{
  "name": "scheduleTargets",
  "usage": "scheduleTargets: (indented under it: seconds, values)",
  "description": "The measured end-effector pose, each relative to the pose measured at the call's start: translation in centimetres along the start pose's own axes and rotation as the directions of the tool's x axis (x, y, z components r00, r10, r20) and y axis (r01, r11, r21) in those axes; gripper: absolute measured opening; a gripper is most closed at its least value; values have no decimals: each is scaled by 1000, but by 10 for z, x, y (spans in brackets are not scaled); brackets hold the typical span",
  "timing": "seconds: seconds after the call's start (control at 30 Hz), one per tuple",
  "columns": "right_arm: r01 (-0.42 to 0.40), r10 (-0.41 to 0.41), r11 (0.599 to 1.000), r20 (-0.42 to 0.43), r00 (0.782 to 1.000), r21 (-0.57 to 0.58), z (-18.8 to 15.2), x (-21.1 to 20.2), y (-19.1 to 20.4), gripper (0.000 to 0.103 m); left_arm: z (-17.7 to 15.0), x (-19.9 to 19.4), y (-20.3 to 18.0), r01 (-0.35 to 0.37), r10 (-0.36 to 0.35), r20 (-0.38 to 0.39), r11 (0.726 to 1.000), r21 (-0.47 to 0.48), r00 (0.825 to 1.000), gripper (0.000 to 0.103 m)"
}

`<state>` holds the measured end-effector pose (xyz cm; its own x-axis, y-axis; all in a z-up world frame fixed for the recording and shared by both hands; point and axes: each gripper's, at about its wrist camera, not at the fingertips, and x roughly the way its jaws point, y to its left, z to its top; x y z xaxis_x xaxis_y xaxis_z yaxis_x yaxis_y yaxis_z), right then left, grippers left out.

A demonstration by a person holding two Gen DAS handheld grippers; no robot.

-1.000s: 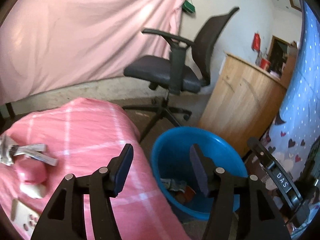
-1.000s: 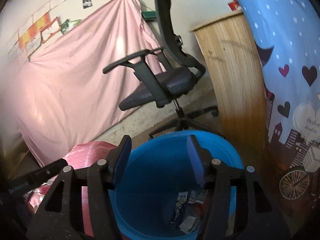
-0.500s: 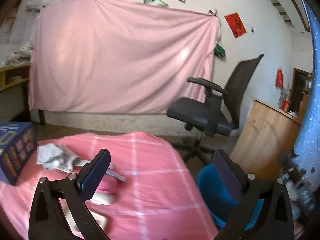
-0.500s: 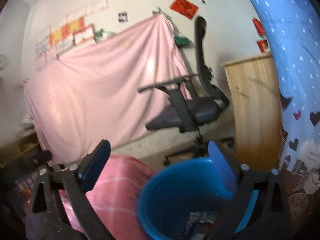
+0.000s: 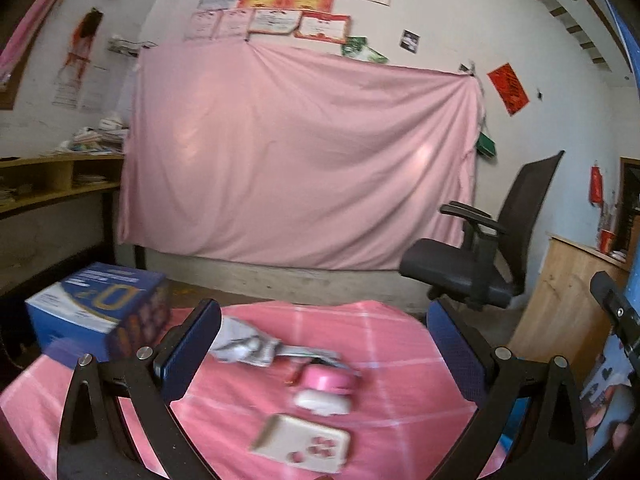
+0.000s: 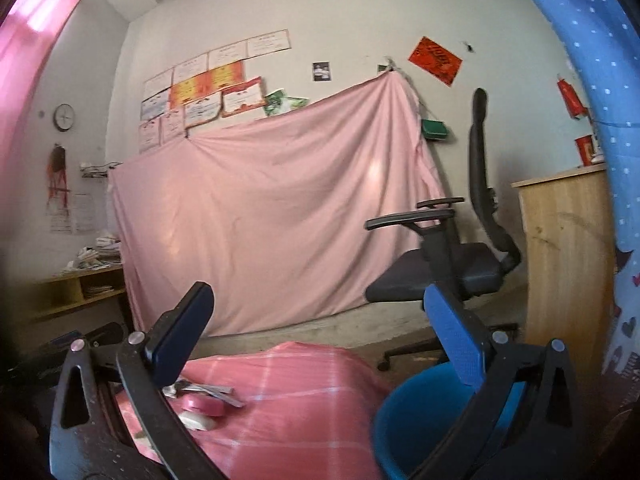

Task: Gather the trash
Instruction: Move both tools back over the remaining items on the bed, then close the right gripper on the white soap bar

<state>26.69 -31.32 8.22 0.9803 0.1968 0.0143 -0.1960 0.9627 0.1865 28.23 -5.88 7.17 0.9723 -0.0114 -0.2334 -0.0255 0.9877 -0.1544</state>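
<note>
Left wrist view: the left gripper (image 5: 324, 344) is empty, its jaws spread wide above a table with a pink checked cloth (image 5: 400, 344).
Trash: a crumpled grey wrapper (image 5: 248, 344) lies between the left fingers, towards the left one and beyond their tips; blur hides its exact shape.
Other items: a pink and white case (image 5: 326, 390) and a cream tray (image 5: 302, 442) lie nearer, between the fingers; a blue box (image 5: 96, 308) sits left of the left finger.
Right gripper (image 6: 316, 336): also spread wide and empty.
Bin: the blue bucket (image 6: 412, 420) lies low behind the right gripper's right finger.
Change: a second ago both grippers pointed down into the bucket, jaws narrower; both have since lifted and widened.
Meaning: probably one drop is done, and the wrapper is the next pickup.
</note>
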Motion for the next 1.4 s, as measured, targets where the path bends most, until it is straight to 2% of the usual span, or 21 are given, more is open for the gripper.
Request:
scheduleTargets:
  seconds: [0.27, 0.5, 0.63, 0.77, 0.93, 1.0, 1.03, 1.17, 1.27, 1.4]
  values:
    - [-83, 78, 993, -66, 995, -87, -21, 22, 47, 103, -15, -15, 61, -96, 96, -23, 995, -2, 995, 101]
    - [-134, 101, 979, -208, 973, -154, -49, 50, 76, 103, -37, -13, 91, -126, 127, -79, 992, 18, 989, 101]
    - [-147, 86, 975, -324, 942, -169, -70, 72, 81, 103, -50, -2, 104, -109, 112, -145, 994, 33, 983, 101]
    - [-159, 76, 974, -430, 900, -159, -88, 92, 78, 103, -59, 10, 103, -75, 80, -222, 997, 31, 972, 101]
    - [-183, 84, 974, -537, 839, -135, -106, 111, 77, 103, -69, 30, 98, -10, 15, -339, 1000, 17, 941, 99]
    - [-193, 88, 973, -573, 815, -126, -111, 117, 76, 103, -72, 36, 95, 37, -31, -373, 999, 8, 927, 90]
    - [-199, 90, 972, -589, 803, -122, -113, 119, 77, 103, -72, 38, 93, 55, -48, -388, 998, 7, 921, 79]
    - [-216, 96, 970, -639, 763, -112, -121, 128, 78, 103, -77, 52, 86, 143, -138, -471, 989, -26, 872, 48]
    - [-228, 100, 967, -662, 743, -109, -124, 131, 80, 103, -83, 62, 82, 191, -202, -523, 979, -75, 828, 34]
    - [-242, 119, 966, -682, 722, -87, -127, 136, 83, 101, -81, 63, 76, 224, -238, -538, 970, -93, 808, 28]
